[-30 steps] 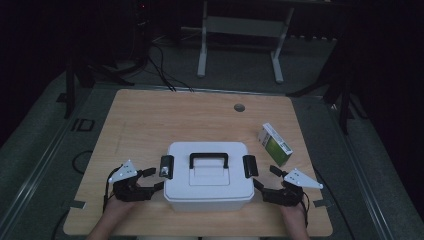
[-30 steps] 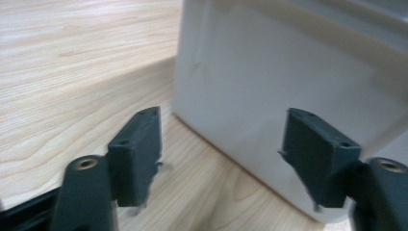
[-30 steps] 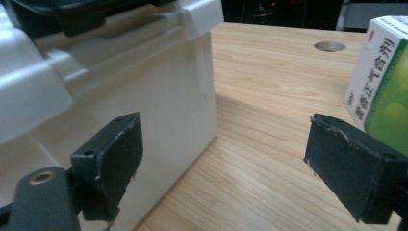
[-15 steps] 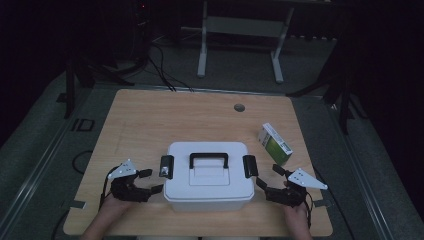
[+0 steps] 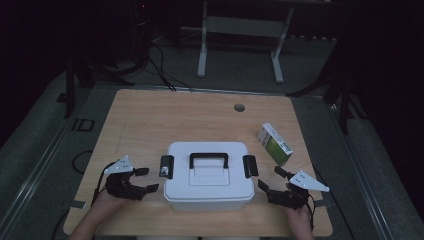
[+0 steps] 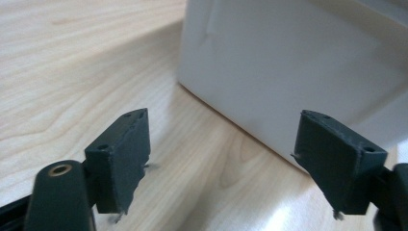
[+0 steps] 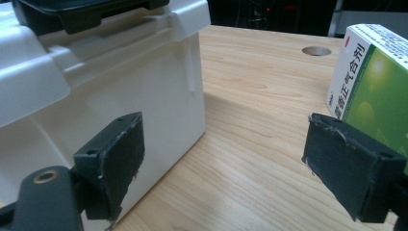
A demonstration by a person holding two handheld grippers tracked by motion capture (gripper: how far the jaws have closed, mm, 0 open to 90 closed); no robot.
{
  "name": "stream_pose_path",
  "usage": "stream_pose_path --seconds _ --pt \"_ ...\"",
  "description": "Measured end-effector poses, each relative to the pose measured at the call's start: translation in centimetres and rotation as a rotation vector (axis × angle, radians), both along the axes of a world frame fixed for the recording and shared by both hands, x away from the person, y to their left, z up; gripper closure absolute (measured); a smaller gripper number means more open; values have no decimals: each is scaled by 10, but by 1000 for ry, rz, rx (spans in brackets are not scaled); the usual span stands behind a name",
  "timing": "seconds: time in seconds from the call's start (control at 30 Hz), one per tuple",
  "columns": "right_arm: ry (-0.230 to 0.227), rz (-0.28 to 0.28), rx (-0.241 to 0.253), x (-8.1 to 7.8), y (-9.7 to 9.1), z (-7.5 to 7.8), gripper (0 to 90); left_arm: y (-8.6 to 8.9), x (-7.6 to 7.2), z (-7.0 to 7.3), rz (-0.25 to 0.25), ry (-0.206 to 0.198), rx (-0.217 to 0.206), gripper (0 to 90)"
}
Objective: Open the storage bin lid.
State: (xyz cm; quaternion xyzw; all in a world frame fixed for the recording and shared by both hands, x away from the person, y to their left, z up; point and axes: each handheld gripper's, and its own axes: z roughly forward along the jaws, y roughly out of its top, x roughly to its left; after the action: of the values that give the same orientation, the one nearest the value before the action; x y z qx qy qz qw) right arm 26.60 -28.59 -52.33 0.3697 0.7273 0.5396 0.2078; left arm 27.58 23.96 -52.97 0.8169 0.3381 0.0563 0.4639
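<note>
High view: white box (image 5: 207, 172) with black handle (image 5: 208, 159) and side latches sits near front edge of table (image 5: 165, 117), between two grippers. Left gripper (image 5: 146, 180) just beside box's left side, jaws spread, nothing between them. Right gripper (image 5: 270, 184) just off box's right front corner, jaws spread, empty. Green-white carton (image 5: 275, 144) lies right of box, beyond right gripper, apart from both
</note>
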Motion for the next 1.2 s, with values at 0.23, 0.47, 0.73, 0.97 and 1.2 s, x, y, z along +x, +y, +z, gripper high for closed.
stream_pose_path --seconds 0.23,0.47,0.73,0.97,1.2 --pt "3 7 -6 -2 -1 -1 140 4 3 2 -23 43 77 208" --pt "0 -7 -5 -2 -3 -1 140 5 5 8 -71 85 165 208" --pt "3 -12 -12 -3 -3 -3 140 3 6 15 -116 119 267 208" --pt "6 -14 -15 -3 -3 -3 140 -2 7 20 -160 162 363 208" --pt "6 -18 -16 -4 -4 -3 140 -3 7 26 -197 203 433 208"
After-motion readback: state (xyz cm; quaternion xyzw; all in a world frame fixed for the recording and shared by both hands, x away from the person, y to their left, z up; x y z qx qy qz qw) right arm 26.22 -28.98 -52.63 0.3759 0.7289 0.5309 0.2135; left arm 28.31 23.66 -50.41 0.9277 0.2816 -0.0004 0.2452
